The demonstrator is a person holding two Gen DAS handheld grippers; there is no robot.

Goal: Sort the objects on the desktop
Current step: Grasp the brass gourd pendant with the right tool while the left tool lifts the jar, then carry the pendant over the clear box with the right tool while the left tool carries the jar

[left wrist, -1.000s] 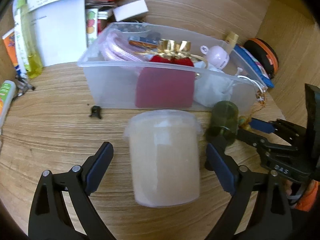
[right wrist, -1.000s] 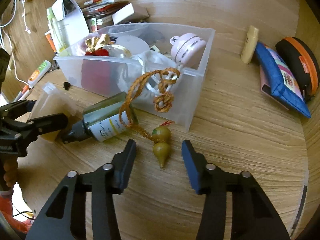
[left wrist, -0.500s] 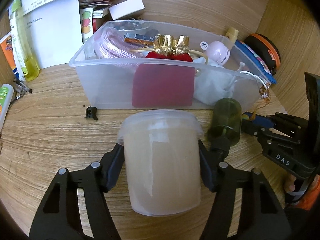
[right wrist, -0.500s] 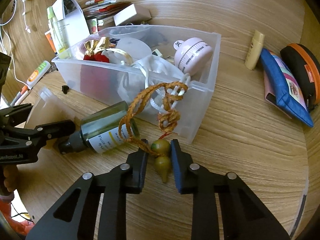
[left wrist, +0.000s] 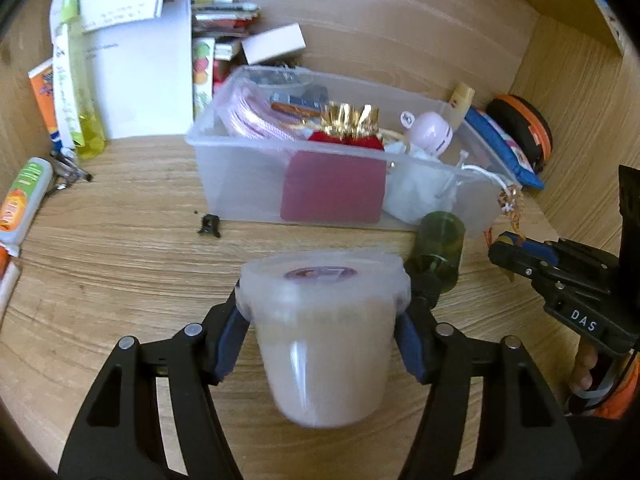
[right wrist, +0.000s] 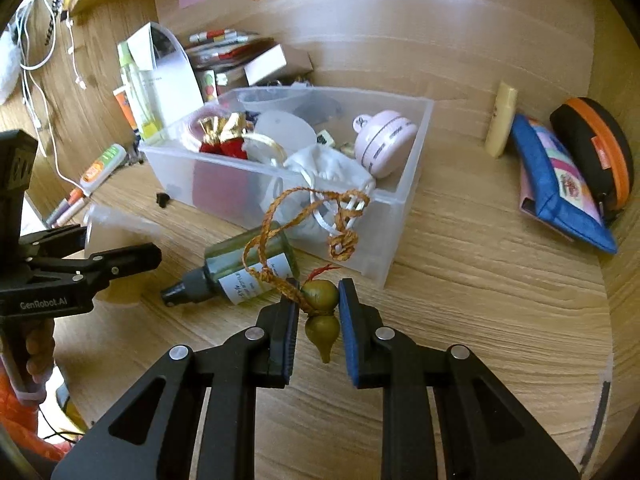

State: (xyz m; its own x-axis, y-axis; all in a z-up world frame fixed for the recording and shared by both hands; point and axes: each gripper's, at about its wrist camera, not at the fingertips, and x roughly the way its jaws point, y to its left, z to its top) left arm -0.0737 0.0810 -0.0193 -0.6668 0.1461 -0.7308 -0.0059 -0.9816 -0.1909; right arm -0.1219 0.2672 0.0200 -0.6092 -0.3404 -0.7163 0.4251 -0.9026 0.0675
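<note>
With the left gripper [left wrist: 322,340] clamped on the tub [left wrist: 324,336] and the right gripper [right wrist: 318,316] clamped on the gourd charm [right wrist: 320,304], its braided cord [right wrist: 304,216], mid-frame, may snag the bin [right wrist: 404,208].

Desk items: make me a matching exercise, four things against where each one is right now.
Things:
1. lidded plastic tub
2. gourd charm
3. green spray bottle
4. pink round timer

Places:
A. lying on the desk in front of the bin
B. inside the clear bin
C. between the left gripper pads
D. between the right gripper pads

Pairs: 1-C, 2-D, 3-A, 4-B
</note>
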